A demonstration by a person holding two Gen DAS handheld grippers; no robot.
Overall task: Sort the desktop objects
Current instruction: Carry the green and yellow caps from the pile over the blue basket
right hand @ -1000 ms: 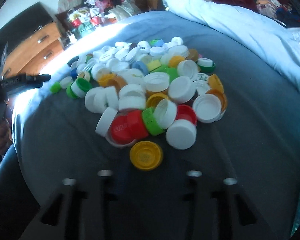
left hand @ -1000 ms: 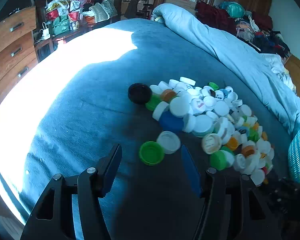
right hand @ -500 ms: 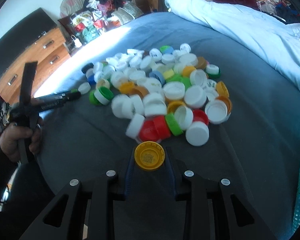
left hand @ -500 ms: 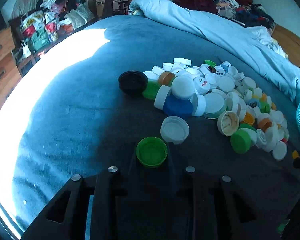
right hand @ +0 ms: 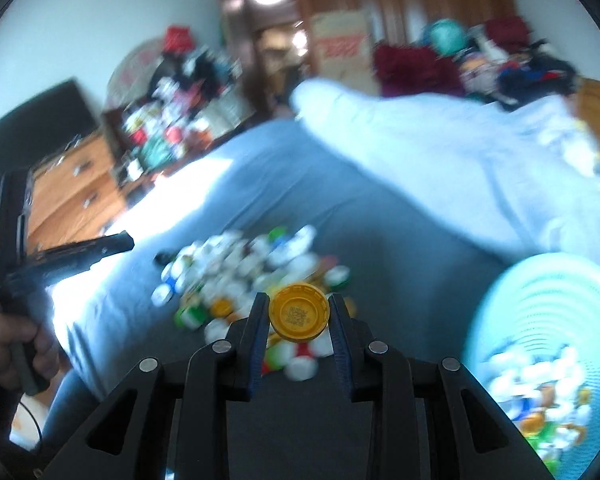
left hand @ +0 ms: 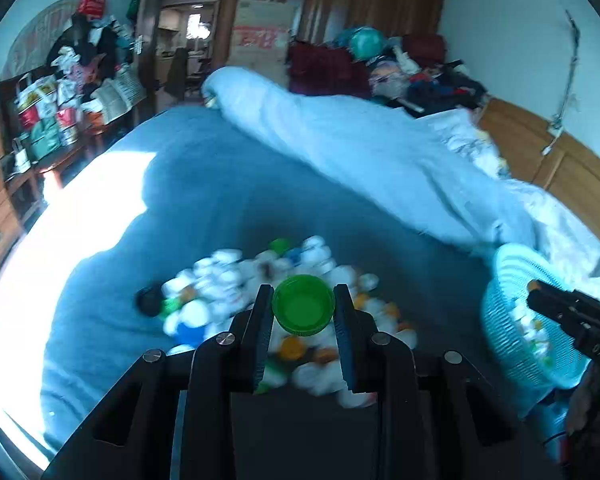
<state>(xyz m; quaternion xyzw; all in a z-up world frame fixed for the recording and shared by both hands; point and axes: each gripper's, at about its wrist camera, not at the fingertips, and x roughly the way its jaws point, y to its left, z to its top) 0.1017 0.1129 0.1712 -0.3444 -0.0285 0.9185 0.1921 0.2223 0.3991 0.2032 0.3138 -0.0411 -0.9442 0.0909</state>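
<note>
My left gripper is shut on a green bottle cap and holds it above the pile of bottle caps on the blue bedspread. My right gripper is shut on a yellow bottle cap, also lifted above the cap pile. A turquoise mesh basket with several caps in it stands to the right; in the right wrist view the basket is close at the lower right. The right gripper's body shows over the basket in the left view.
A rolled light-blue quilt lies across the far side of the bed. A wooden dresser and cluttered shelves stand to the left. The left gripper and hand show at the left of the right wrist view.
Both grippers closed on their caps, green in the left and yellow in the right, and lifted them off the bed. Both views have tilted up and swung toward the basket.
</note>
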